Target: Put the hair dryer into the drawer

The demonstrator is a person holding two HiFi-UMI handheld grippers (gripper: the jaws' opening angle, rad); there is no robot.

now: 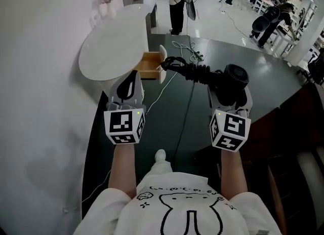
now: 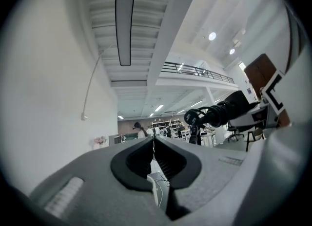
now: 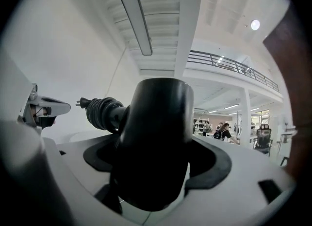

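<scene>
Right gripper (image 3: 156, 174), lower middle of its own view: clamped on the thick body of the black plastic hair dryer (image 3: 155, 132), likely to keep the load steady in the air. Coiled black cord (image 1: 195, 71) wound on the handle, plug end pointing ahead. Left gripper (image 2: 154, 158): pressed together, nothing between.

Further out, upper middle of the head view: small open wooden drawer (image 1: 150, 66) under the white oval table (image 1: 114, 41), seemingly open to receive the dryer. Dryer not yet over it, near but apart.
</scene>
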